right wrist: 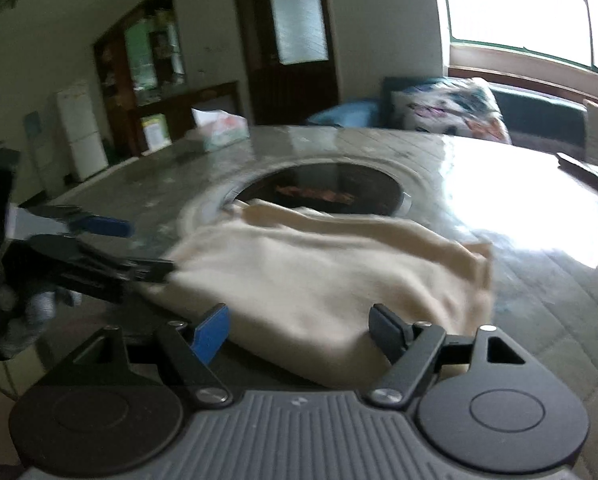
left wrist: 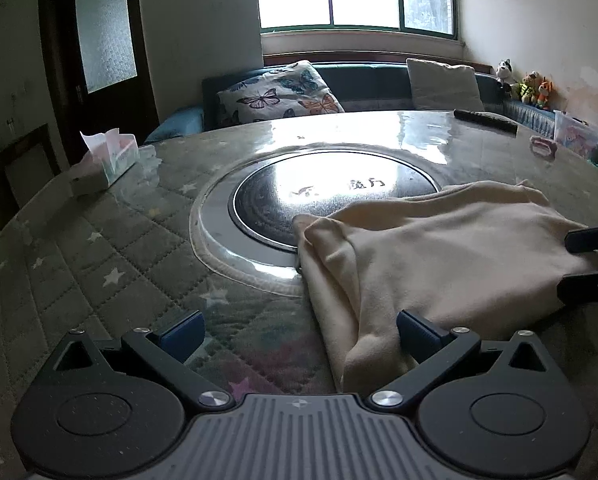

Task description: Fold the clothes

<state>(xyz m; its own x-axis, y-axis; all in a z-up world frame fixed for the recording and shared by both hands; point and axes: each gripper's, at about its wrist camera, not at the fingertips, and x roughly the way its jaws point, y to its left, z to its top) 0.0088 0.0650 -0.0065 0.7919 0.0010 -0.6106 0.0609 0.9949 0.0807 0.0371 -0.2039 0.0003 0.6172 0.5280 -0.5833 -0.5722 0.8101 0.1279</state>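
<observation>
A cream garment [left wrist: 439, 256] lies bunched on the round table, partly over the dark centre disc [left wrist: 299, 200]. My left gripper [left wrist: 299, 334] is open at the garment's left corner; its right finger [left wrist: 417, 334] touches the cloth's folded edge. The right gripper [left wrist: 587, 260] shows at the right edge of this view, at the garment's other side. The right wrist view is blurred: the garment [right wrist: 319, 276] has its near edge lying between the open fingers of my right gripper [right wrist: 301, 332]. The left gripper [right wrist: 139, 248] is at the cloth's left end there, fingers apart.
A tissue box [left wrist: 107, 160] stands at the table's far left and a black remote [left wrist: 485, 120] at the far right, near a pink object [left wrist: 543, 146]. The table [left wrist: 99, 264] has a quilted cover under glass. A sofa with cushions [left wrist: 283, 92] lies beyond.
</observation>
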